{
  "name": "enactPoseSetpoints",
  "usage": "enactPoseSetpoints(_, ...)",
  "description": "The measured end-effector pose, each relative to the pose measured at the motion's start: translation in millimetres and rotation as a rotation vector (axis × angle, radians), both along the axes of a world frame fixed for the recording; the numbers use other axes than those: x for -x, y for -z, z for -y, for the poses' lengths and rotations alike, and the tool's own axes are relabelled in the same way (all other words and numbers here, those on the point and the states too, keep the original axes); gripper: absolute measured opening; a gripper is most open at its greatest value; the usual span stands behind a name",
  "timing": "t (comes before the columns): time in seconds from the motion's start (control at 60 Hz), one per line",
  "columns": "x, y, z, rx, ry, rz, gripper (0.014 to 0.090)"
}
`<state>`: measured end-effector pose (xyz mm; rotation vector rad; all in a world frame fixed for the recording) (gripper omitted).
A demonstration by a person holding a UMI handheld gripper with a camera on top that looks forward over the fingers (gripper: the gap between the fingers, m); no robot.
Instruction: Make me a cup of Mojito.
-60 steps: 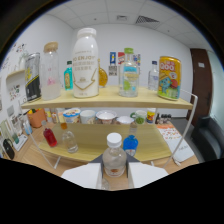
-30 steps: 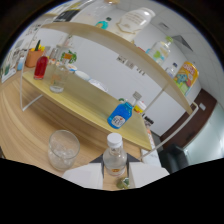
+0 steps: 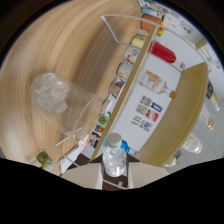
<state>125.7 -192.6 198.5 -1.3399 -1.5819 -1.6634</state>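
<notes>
Pressing in from both sides, the two pale fingers (image 3: 87, 176) of the gripper (image 3: 114, 177) are closed on a small clear bottle (image 3: 114, 159) with a white cap, so the bottle is held tight between them. The whole view is tipped hard to one side, so the bottle is held leaning over and not upright. Just beyond the bottle's cap and a little to the side, a clear glass (image 3: 62, 105) is seen on the wooden table (image 3: 45, 45). Ice cubes (image 3: 50, 93) are piled in the bottom of the glass. The bottle and the glass are near each other, but whether they are touching cannot be told. A small green thing (image 3: 43, 159), maybe a bit of lime, is lying on the table close to the fingers. Farther off, a wooden shelf (image 3: 132, 85) with two levels is seen. A red bottle (image 3: 163, 52) and a clear bottle with a label (image 3: 155, 83) are kept on it, along with some cups and jars that are too small to name.
</notes>
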Motion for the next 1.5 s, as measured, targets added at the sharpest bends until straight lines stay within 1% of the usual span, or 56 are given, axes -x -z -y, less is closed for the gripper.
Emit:
enactPoseSetpoints(0.067,5,-1,-4,0.014,-0.036,0.091,0.0343)
enactPoseSetpoints(0.217,8,4,-1,0.047,-0.042,0.121,0.0342)
enactPoseSetpoints(0.333,13,1,2,0.037,-0.055,0.077,0.0346)
enactPoseSetpoints(0.417,16,-5,2,0.023,-0.059,-0.026,0.0343)
enactPoseSetpoints(0.533,25,-23,4,-0.017,-0.077,-0.35,0.0344)
enactPoseSetpoints(0.633,40,-41,8,-0.057,-0.101,-0.832,0.0346)
enactPoseSetpoints(0.683,39,-57,12,-0.103,-0.11,-1.059,0.0348)
enactPoseSetpoints(0.8,21,-61,17,-0.148,-0.056,-1.486,0.0347)
enactPoseSetpoints(0.817,18,-58,17,-0.142,-0.047,-1.544,0.0347)
enactPoseSetpoints(0.9,1,-34,15,-0.142,0.021,-1.747,0.0345)
enactPoseSetpoints(0.967,-16,-5,10,-0.143,0.105,-1.826,0.0344)
enactPoseSetpoints(1.033,-26,29,7,-0.116,0.179,-1.868,0.0344)
enactPoseSetpoints(1.233,-34,117,7,-0.02,0.335,-1.918,0.0343)
enactPoseSetpoints(1.35,-34,150,8,0.023,0.386,-1.93,0.0344)
enactPoseSetpoints(1.5,-27,172,16,0.076,0.427,-1.936,0.0343)
